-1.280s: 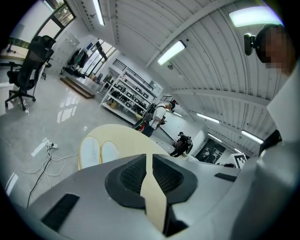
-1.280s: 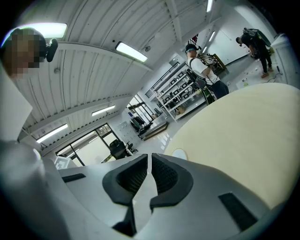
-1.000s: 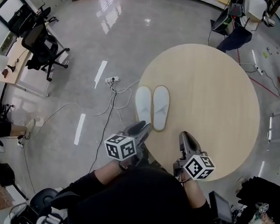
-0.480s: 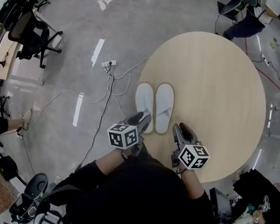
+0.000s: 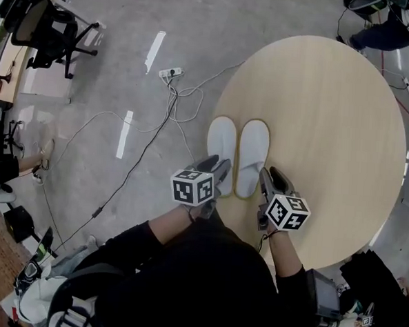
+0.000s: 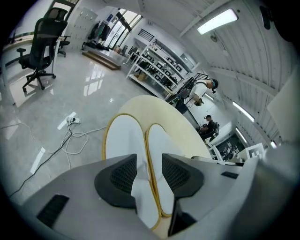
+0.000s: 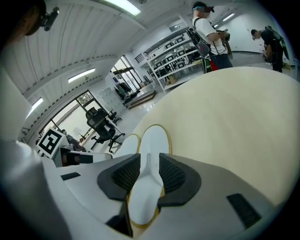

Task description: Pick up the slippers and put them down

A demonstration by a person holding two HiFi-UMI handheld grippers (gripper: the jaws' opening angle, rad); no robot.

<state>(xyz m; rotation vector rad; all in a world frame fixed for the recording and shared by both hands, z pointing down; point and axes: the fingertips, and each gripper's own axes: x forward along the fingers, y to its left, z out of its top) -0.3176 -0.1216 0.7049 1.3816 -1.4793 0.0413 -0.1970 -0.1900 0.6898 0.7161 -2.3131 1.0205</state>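
Slippers (image 5: 237, 156) on round table (image 5: 333, 98) above grey floor (image 5: 92, 83), heels loose inside just-opened left hand-held gripper (image 5: 221, 173) and right hand-held gripper (image 5: 266, 178).

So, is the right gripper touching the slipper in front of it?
Cannot tell. In the right gripper view the right gripper, jaws just opened, frames the right slipper; its heel fills the gap, yet may lie below the pads.

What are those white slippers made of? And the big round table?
The slippers look like soft white cloth: matte, with tan edging round the soles. The round table looks like pale wood or wood-look laminate: smooth, even beige top; which one, I cannot tell.
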